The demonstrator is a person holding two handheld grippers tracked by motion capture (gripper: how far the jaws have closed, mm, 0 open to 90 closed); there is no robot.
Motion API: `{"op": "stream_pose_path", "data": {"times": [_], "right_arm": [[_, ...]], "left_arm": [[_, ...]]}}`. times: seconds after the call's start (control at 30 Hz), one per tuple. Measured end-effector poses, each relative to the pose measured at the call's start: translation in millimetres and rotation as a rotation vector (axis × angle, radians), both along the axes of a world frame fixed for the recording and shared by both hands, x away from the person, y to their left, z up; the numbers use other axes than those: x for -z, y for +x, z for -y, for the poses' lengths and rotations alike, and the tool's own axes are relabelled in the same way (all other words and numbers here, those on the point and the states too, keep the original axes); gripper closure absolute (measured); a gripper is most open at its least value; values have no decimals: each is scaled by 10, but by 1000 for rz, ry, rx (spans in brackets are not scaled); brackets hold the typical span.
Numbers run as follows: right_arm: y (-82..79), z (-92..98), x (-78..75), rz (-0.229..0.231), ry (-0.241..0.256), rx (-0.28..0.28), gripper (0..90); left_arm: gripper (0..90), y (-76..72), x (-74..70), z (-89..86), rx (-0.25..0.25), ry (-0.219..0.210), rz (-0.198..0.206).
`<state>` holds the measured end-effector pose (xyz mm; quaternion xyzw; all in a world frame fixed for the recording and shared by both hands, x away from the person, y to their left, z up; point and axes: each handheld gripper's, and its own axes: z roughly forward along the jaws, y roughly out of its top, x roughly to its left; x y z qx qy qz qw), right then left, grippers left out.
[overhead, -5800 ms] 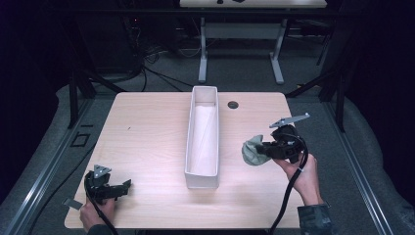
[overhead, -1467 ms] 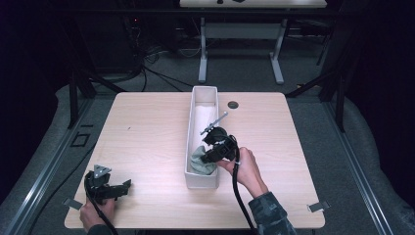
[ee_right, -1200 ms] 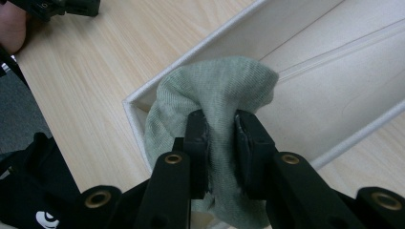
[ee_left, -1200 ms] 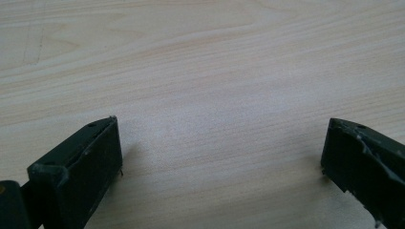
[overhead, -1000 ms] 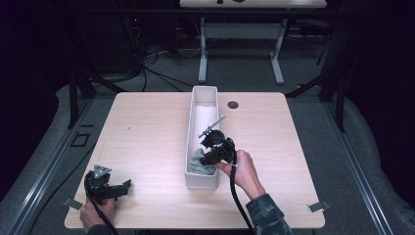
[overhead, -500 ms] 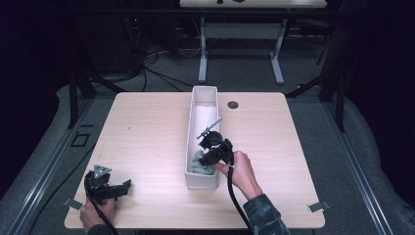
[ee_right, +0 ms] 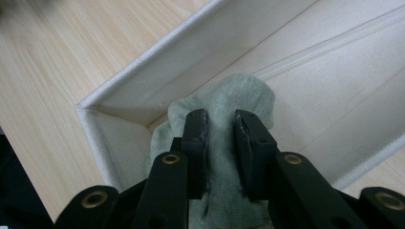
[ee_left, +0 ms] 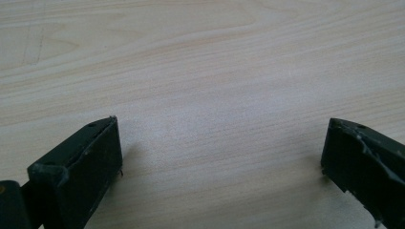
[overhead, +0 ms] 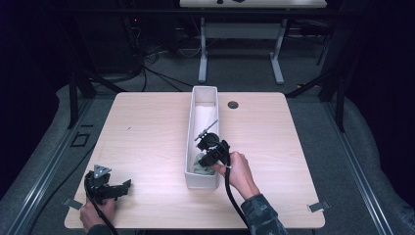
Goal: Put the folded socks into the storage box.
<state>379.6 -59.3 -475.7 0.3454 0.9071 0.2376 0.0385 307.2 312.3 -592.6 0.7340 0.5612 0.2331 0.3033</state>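
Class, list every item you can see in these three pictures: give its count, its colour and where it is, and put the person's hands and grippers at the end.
Table: one, light wood, centre of the high view.
Bin: one, white, long and narrow, mid-table, running front to back.
Cloth: one, pale green, inside the bin at its near end.
Grommet: one, dark, round, in the tabletop right of the bin's far end.
Second table: one, white, beyond the wooden one.
Left gripper: one, black, near-left corner of the table, jaws wide apart.
Right gripper: one, black, in the bin, jaws closed on the cloth.
Hands: two, holding the grippers.
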Motion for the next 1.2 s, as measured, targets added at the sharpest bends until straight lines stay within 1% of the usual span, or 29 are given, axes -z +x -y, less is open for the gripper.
{"op": "stream_pose_path", "data": {"times": [0.17, 0.27, 0.4, 0.5, 0.67, 0.8, 0.93, 1.03, 1.1, 1.2], "right_arm": [[15, -18, 23, -8, -7, 5, 745], [27, -41, 47, -11, -32, 2, 740], [26, -79, 93, -7, -60, -1, 705], [37, -87, 121, -7, -67, -2, 687], [38, -87, 122, -8, -74, 12, 618], [33, -74, 114, -2, -74, 24, 599], [22, -66, 93, 12, -81, 28, 618], [12, -59, 80, 16, -77, 25, 665], [16, -58, 90, 5, -76, 22, 694], [22, -76, 114, 2, -96, 14, 708]], "left_arm": [[2, 0, 0, 1, -1, 1, 0], [2, 0, 0, 1, -1, 1, 0], [2, 0, 0, 1, -1, 1, 0], [3, 0, 0, 1, -1, 1, 0], [2, 0, 0, 0, -1, 1, 0], [2, 0, 0, 1, -1, 1, 0], [2, 0, 0, 1, -1, 1, 0], [2, 0, 0, 1, -1, 1, 0], [3, 0, 0, 1, -1, 1, 0], [2, 0, 0, 1, 0, 0, 0]]}}
